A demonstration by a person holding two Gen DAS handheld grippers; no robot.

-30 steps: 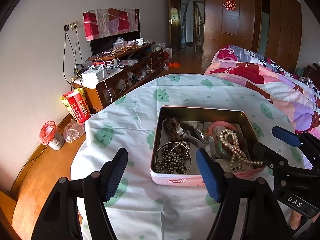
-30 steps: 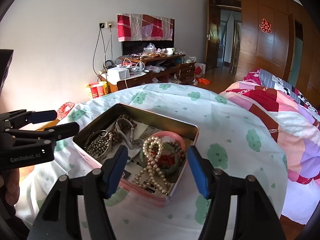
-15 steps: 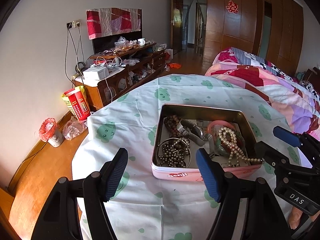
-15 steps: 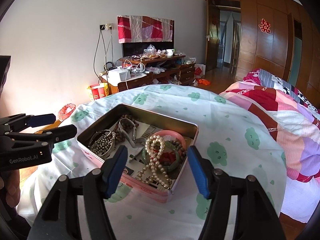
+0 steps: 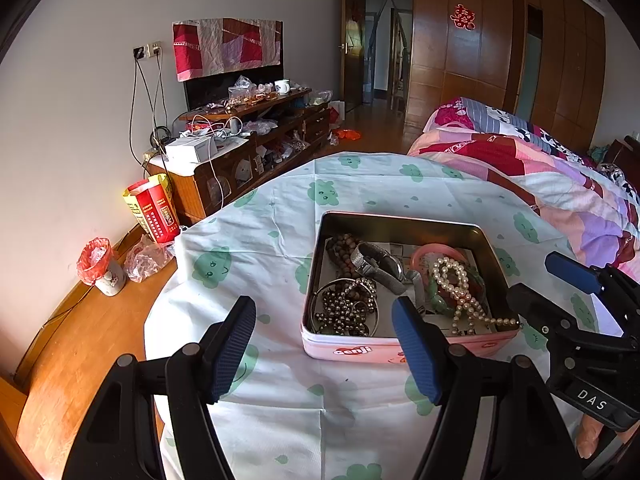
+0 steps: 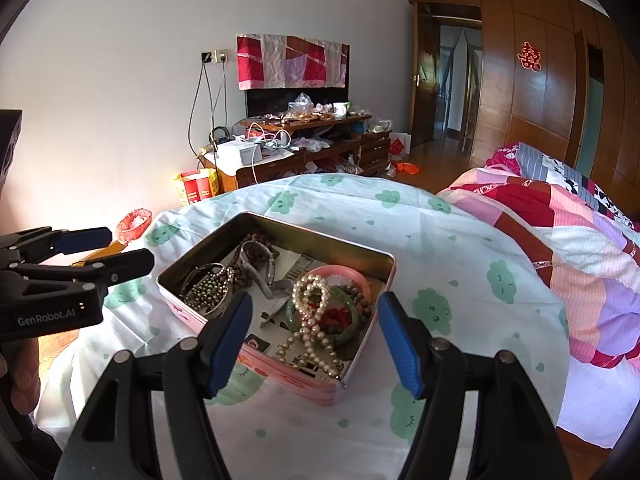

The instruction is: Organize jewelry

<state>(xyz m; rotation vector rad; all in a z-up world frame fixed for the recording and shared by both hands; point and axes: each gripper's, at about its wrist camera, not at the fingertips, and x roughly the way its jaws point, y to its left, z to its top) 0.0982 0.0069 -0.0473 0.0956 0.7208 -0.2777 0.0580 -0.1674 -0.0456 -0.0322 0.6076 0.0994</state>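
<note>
Open pink tin on the table — pearl strand trailing over its rim.

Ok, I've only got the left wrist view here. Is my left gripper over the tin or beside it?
Observer: Beside it. The right wrist view shows the left gripper just off the tin's left corner, fingers apart, nothing between them.
Operator: And the right gripper?
Observer: From its own camera the right gripper is open and short of the tin's near corner, with the pearl necklace framed between its fingers.
</note>
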